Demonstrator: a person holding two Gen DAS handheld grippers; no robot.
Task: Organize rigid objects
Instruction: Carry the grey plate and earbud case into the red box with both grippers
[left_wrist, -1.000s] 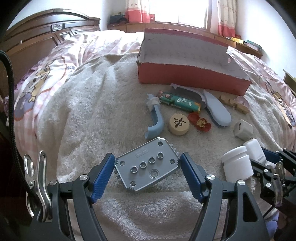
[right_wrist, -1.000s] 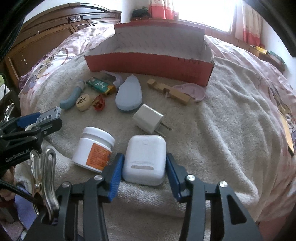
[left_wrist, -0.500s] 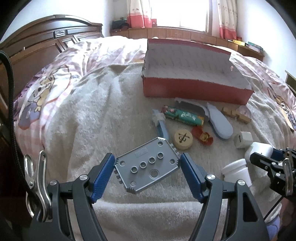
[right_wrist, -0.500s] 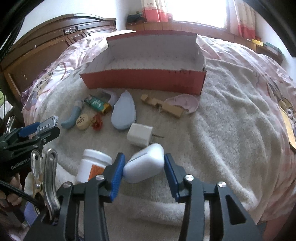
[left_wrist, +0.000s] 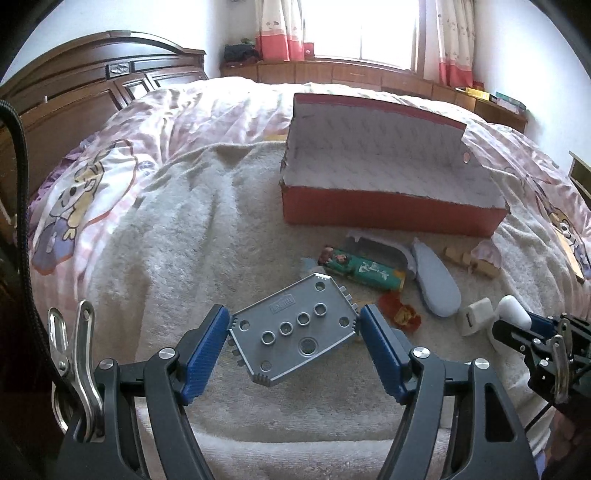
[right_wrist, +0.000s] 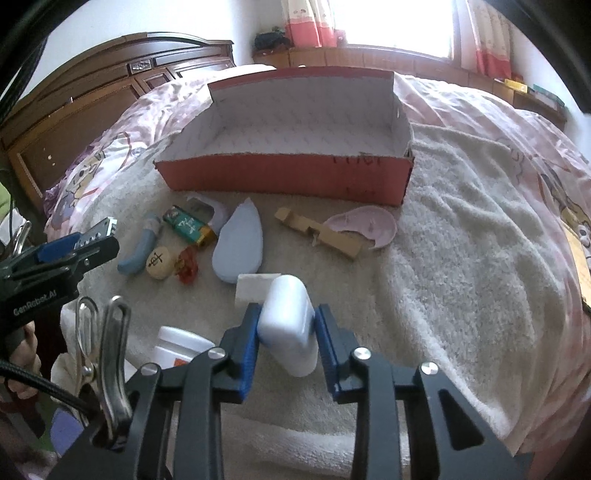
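My left gripper (left_wrist: 293, 334) is shut on a grey plastic plate with round holes (left_wrist: 295, 328), held above the white towel. My right gripper (right_wrist: 286, 326) has its jaws closing on a white earbud case (right_wrist: 290, 321), which stands tilted on edge between the blue pads and is lifted off the towel. An open red cardboard box (right_wrist: 288, 177) with a white inside lies further back on the bed. In the left wrist view the case (left_wrist: 513, 314) shows at the right, in the right gripper's tips.
Loose on the towel lie a white charger plug (right_wrist: 255, 286), a white jar (right_wrist: 181, 345), a pale blue oval piece (right_wrist: 240, 245), a green pack (right_wrist: 188, 229), a wooden piece (right_wrist: 321, 234), a pink dish (right_wrist: 364, 225), a round wooden chess piece (right_wrist: 159, 262) and a blue handle (right_wrist: 138, 251). A wooden headboard (left_wrist: 74, 96) stands left.
Both grippers have risen with their loads. The white case turned from lying flat to standing on edge as the right jaws narrowed on it and lifted it off the towel.
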